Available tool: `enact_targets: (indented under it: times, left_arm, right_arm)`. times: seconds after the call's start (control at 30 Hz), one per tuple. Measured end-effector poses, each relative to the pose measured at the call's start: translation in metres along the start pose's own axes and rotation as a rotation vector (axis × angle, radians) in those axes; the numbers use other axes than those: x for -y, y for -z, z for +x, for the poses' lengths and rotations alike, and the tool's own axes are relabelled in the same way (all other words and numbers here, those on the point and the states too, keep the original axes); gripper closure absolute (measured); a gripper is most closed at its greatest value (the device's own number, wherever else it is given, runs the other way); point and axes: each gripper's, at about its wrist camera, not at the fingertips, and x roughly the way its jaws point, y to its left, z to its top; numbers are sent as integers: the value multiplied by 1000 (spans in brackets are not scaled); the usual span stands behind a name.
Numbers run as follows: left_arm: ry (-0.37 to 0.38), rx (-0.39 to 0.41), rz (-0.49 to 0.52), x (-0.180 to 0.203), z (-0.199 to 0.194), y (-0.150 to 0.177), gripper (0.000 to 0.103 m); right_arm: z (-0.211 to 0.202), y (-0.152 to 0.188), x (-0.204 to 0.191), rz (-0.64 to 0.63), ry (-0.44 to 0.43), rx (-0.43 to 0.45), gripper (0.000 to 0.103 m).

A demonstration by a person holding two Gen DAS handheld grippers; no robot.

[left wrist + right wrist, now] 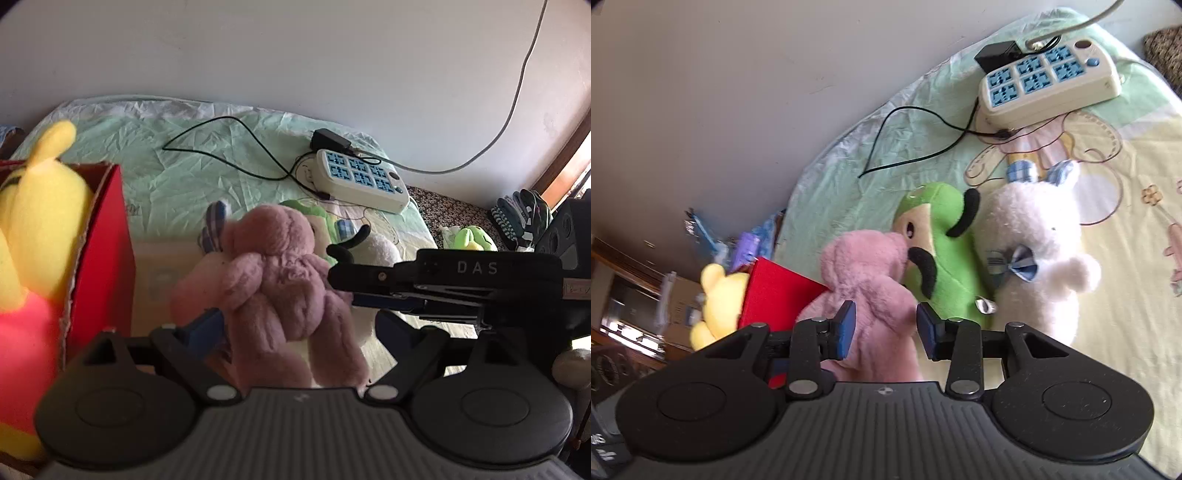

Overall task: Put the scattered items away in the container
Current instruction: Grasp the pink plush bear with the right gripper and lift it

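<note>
A pink plush toy (273, 280) hangs between the fingers of both grippers. My left gripper (295, 328) is shut on its lower body; one blue pad (207, 328) shows, the other is hidden by fur. My right gripper (886, 328) is shut on the same pink plush (871, 295), blue pads pressing its sides. The red box (107, 251) stands at the left with a yellow plush (40, 218) inside; both also show in the right wrist view (775, 291), (720, 295). A green plush (938, 251) and a white plush (1038, 251) lie on the bed.
A white power strip (362, 177) with black adapter and cables lies on the green sheet (177, 162) near the wall. Another small green toy (472, 236) and gloves (521, 218) lie at the far right. The right gripper's body (461, 284) crosses the left view.
</note>
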Motion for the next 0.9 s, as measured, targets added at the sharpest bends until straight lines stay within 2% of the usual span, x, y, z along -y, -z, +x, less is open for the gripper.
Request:
enact_targets:
  times: [0.07, 0.27, 0.4, 0.5, 0.57, 0.77, 0.9]
  left_arm:
    - [-11, -10, -5, 1, 5, 0, 15]
    - [-50, -51, -22, 1, 21, -6, 14]
    - [-63, -85, -31, 0, 30, -7, 14]
    - [-82, -97, -18, 4, 34, -8, 15]
    - [-117, -108, 16, 9, 36, -8, 14]
    - [-184, -134, 86, 22, 43, -7, 14]
    - [-194, -139, 101, 24, 44, -7, 15]
  right_arm:
    - [3, -2, 2, 9, -11, -8, 58]
    - [16, -4, 2, 3, -37, -50, 58]
    - [20, -4, 9, 43, -74, -70, 58]
    - [20, -5, 15, 64, -94, -81, 67]
    - [19, -5, 17, 62, -99, -88, 78]
    - [20, -2, 30, 97, -136, -115, 77]
    - [23, -3, 35, 128, -150, -113, 74]
